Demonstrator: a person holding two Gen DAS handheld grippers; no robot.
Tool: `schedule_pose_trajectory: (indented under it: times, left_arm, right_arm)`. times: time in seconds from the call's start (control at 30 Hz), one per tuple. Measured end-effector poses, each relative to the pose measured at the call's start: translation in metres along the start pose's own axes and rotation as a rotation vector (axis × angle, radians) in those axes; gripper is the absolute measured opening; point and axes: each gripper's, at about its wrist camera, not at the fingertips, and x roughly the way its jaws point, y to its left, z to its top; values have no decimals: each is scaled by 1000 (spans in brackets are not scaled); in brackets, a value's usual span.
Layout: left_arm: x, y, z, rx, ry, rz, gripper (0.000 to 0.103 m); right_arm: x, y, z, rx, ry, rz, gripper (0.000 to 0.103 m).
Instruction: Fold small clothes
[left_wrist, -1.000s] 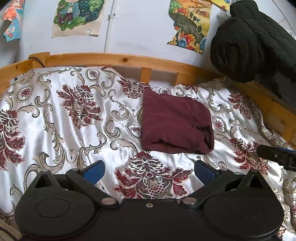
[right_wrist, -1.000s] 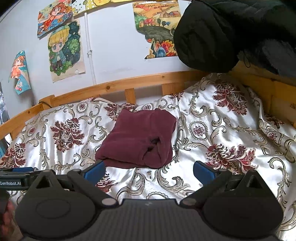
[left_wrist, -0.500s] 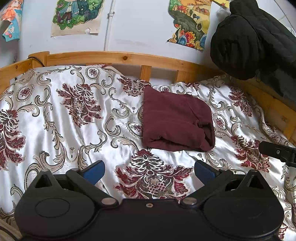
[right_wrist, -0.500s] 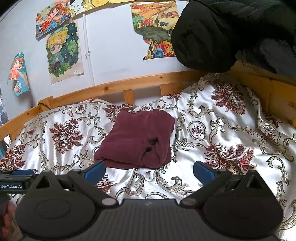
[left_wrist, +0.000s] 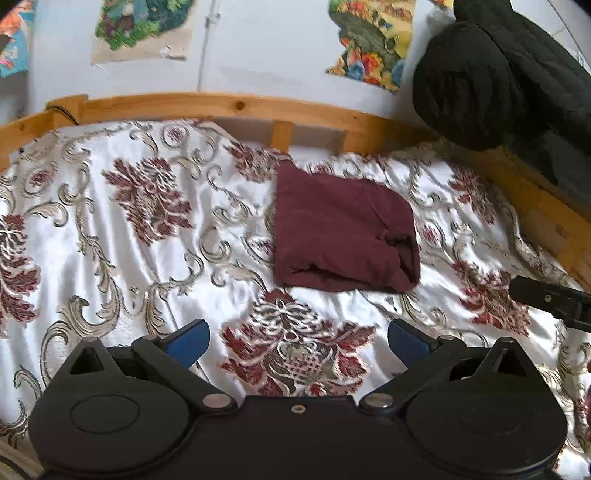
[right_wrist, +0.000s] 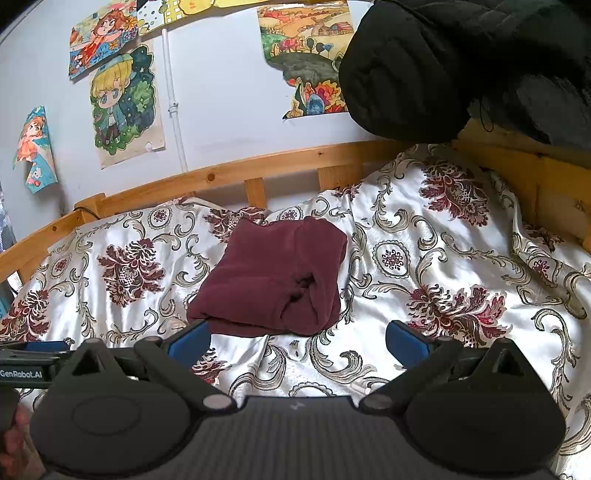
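A dark maroon garment lies folded into a compact rectangle on the white floral bedspread; it also shows in the right wrist view. My left gripper is open and empty, hovering above the bedspread well short of the garment. My right gripper is open and empty, its left blue fingertip close to the garment's near edge. The right gripper's tip shows at the right edge of the left wrist view. The left gripper shows at the left edge of the right wrist view.
A wooden bed rail runs along the far side, and another rail on the right. A black quilted jacket hangs over the right corner. Paper drawings hang on the white wall.
Both grippers have drawn back slightly from the garment and stay open. The folded garment has not moved.
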Motion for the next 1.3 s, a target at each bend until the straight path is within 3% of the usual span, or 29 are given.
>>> schedule_pose_trajectory:
  times: [0.27,1.3]
  left_arm:
    - [0,4,5,-21,20,107,102]
    - [5,7,5,-3,36,107,102]
  right_arm:
    - [0,0,0,-1,0,1,103]
    - [2,5,-4,16,14,-6,103]
